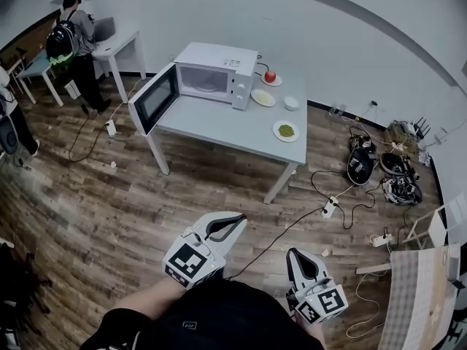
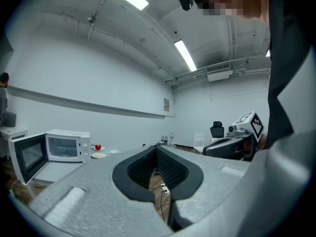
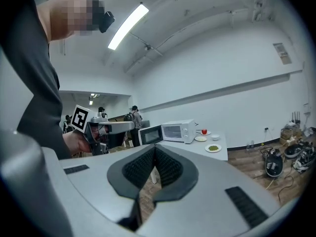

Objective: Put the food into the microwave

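Though empty, 2 hand-held grippers [image 1: 235,224] [image 1: 293,255] level

Head view: high up, steeply down, table [image 1: 211,122] w/ microwave [image 1: 211,75] far ahead. Both gripper views face approx level across room, same table distant in each. Left one catches right gripper [image 2: 210,148] at frame right, right one catches left gripper [image 3: 129,126] at frame left

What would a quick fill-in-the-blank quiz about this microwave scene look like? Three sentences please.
1. The door of the microwave stands ____.
2. The plate farthest from the microwave holds food coloured ____.
3. The left gripper and the right gripper hold nothing, and the jaws of both are ____.

Missing words: open; green; shut.
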Available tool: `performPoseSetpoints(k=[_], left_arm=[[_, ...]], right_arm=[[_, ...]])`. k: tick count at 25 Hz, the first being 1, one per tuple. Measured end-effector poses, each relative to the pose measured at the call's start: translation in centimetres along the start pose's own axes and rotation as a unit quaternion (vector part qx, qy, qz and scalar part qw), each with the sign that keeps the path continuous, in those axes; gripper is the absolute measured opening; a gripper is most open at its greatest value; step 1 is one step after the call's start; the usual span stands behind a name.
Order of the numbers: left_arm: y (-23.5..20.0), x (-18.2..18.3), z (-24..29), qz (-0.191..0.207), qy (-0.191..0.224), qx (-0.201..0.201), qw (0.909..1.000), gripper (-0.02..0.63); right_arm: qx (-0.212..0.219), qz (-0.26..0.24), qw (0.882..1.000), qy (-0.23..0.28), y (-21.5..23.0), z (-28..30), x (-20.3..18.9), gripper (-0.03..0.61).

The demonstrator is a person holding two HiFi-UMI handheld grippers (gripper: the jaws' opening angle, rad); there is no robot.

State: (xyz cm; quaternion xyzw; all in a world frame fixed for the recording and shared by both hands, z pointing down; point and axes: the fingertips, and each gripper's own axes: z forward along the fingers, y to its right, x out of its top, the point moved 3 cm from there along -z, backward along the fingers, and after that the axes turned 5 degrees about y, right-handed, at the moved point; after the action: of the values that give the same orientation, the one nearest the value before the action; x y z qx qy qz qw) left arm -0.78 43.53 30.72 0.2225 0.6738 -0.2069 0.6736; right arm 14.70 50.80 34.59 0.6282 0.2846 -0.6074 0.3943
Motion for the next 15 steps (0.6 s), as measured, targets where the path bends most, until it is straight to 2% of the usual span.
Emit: performPoseSetpoints(k=[6,15], left_arm=[[-4.6,-0.9,5.1,0.015,-0.030,-0.054,0.9980,0.008],[-10.3,-3.6,13.2,-0.014,-0.065,-0.045,0.9968,0.008]], right_arm=[[0.005,-0.001,1.000,0.002,3.8,7.9,1.0,0.014],[0.022,0.028,0.999,-0.012,11.3,14.7,-0.1,0.014]])
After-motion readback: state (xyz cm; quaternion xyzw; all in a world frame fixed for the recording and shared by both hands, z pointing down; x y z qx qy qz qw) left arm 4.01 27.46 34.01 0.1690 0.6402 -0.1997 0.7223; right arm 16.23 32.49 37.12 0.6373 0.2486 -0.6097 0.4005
